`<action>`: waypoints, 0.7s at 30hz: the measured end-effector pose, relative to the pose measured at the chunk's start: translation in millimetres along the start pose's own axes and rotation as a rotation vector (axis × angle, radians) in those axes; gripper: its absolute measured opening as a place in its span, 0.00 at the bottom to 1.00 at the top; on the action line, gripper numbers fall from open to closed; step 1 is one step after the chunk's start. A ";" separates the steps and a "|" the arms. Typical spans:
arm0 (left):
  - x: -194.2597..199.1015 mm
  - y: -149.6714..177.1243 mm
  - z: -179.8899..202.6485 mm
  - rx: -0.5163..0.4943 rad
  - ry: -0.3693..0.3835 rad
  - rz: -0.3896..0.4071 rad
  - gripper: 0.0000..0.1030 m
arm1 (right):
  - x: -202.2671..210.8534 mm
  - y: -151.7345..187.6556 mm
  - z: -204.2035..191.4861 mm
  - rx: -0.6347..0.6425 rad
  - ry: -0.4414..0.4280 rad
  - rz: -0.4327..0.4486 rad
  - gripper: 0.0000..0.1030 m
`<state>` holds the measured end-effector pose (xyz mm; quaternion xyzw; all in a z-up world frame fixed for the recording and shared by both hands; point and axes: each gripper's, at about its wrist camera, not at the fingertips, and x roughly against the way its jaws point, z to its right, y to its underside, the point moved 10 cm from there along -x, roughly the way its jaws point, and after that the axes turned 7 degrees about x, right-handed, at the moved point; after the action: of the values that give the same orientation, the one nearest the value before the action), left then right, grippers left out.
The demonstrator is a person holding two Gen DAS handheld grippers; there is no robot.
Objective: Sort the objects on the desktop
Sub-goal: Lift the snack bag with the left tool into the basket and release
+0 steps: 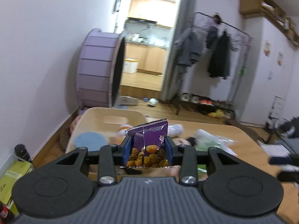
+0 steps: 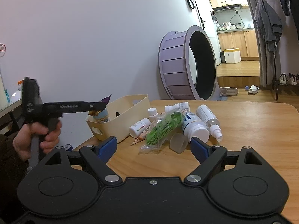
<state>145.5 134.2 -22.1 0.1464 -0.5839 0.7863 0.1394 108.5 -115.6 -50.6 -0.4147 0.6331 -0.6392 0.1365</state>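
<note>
While left gripper (image 1: 147,150) pinches purple snack packet (image 1: 149,145) between blue pads, packet hangs above cream basket (image 2: 129,115), apparently clear of rim. Right gripper (image 2: 154,147) gapes wide, empty; 5 white bottles (image 2: 194,127) at its 12 o'clock.

A small room with white walls, opening on a lit kitchen

A large purple wheel (image 2: 186,63) stands on the wooden floor (image 2: 238,69) against the white wall (image 2: 93,37), left of the doorway. Beyond it, wooden kitchen cabinets (image 2: 237,43) glow under bright light. A clothes rack (image 1: 220,52) hung with dark garments stands at the right.
</note>
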 end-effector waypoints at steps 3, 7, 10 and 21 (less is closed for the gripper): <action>-9.5 5.3 -10.1 -0.001 -0.052 -0.027 0.40 | 0.1 1.0 0.3 0.001 0.001 -0.003 0.82; 3.7 7.4 -3.3 -0.059 -0.032 -0.012 0.43 | 1.9 0.5 1.3 -0.001 0.004 -0.001 0.82; 8.4 9.2 1.3 -0.086 -0.015 -0.010 0.43 | 2.7 0.5 0.6 0.002 0.003 0.001 0.82; -18.4 22.9 2.6 -0.144 -0.070 -0.113 0.25 | 2.8 -0.2 0.9 -0.001 0.001 0.000 0.82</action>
<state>153.7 124.4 -48.8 0.1962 -0.6343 0.7275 0.1732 107.5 -118.2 -49.6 -0.4145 0.6334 -0.6391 0.1363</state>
